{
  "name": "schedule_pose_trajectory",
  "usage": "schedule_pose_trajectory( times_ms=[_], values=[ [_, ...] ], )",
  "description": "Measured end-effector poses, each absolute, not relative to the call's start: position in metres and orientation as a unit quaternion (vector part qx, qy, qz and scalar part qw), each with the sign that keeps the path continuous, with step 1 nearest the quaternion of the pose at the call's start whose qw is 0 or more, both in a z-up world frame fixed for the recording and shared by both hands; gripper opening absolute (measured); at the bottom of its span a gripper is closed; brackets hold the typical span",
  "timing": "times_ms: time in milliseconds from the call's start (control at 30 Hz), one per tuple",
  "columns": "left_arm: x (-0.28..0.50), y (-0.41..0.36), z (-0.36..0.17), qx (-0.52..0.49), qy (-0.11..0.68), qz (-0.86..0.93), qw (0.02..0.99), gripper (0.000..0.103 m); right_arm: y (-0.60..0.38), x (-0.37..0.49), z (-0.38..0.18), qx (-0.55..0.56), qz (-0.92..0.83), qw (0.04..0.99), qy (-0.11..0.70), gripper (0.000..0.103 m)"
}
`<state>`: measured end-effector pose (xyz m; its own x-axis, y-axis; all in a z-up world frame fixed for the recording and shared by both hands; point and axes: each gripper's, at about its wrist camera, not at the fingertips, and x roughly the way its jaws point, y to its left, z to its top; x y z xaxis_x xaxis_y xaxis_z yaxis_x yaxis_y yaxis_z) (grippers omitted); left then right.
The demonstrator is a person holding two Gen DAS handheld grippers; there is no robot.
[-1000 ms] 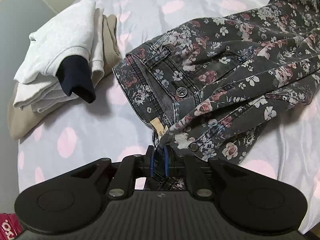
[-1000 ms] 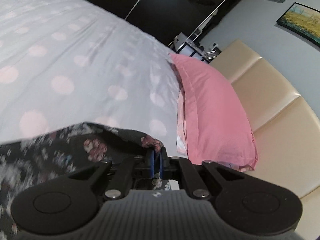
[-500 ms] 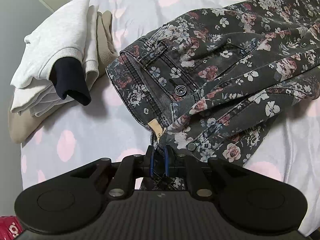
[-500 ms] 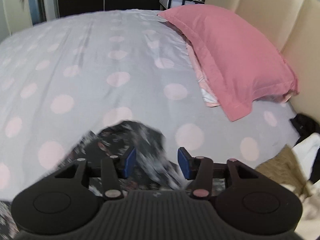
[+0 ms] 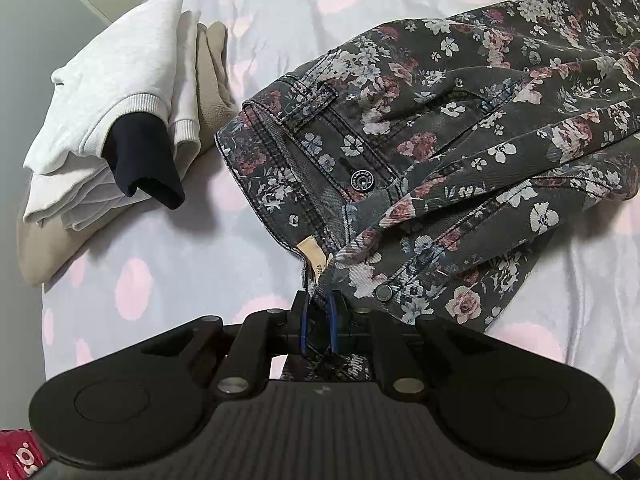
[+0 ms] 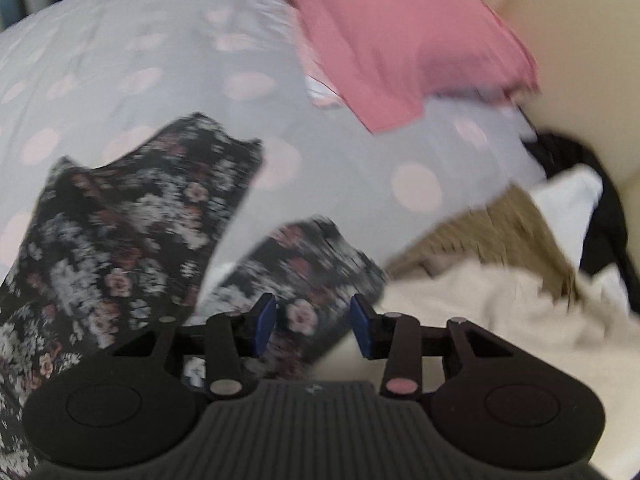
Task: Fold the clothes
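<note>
Dark floral jeans lie folded lengthwise on the dotted bedsheet, waistband toward me, metal button up. My left gripper is shut on the waistband edge of the jeans near the tan label. In the blurred right wrist view the leg ends of the jeans lie spread on the sheet. My right gripper is open just above one leg end and holds nothing.
A stack of folded clothes, white, beige and navy, lies left of the jeans. A pink pillow rests against a cream headboard. A heap of beige, brown, white and black clothes lies at the right.
My right gripper has opened and let go of the jeans' leg end, then swung right toward the clothes heap. My left gripper keeps its hold and has shifted slightly.
</note>
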<state>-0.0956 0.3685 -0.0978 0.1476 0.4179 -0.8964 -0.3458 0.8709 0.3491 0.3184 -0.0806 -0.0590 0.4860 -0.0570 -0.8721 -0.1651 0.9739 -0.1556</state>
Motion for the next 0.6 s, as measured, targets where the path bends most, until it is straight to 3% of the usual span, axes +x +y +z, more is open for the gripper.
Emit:
schedule_pose_trajectory(
  times_ms=[267,367,600],
  values=[
    [-0.092,0.369,-0.101,0.032,0.606,0.257,0.752,0.009,-0.099,0.331,-0.088,-0.024,0.004,0.854,0.52,0.042],
    [-0.091,0.37,-0.103,0.031,0.607,0.257,0.751,0.009,-0.098,0.331,-0.089,-0.012,-0.001,0.859,0.511,0.015],
    [-0.095,0.375,-0.086,0.017,0.58,0.274,0.767,0.005,-0.098,0.318,-0.057,-0.018,-0.014,0.887,0.462,0.009]
  ],
)
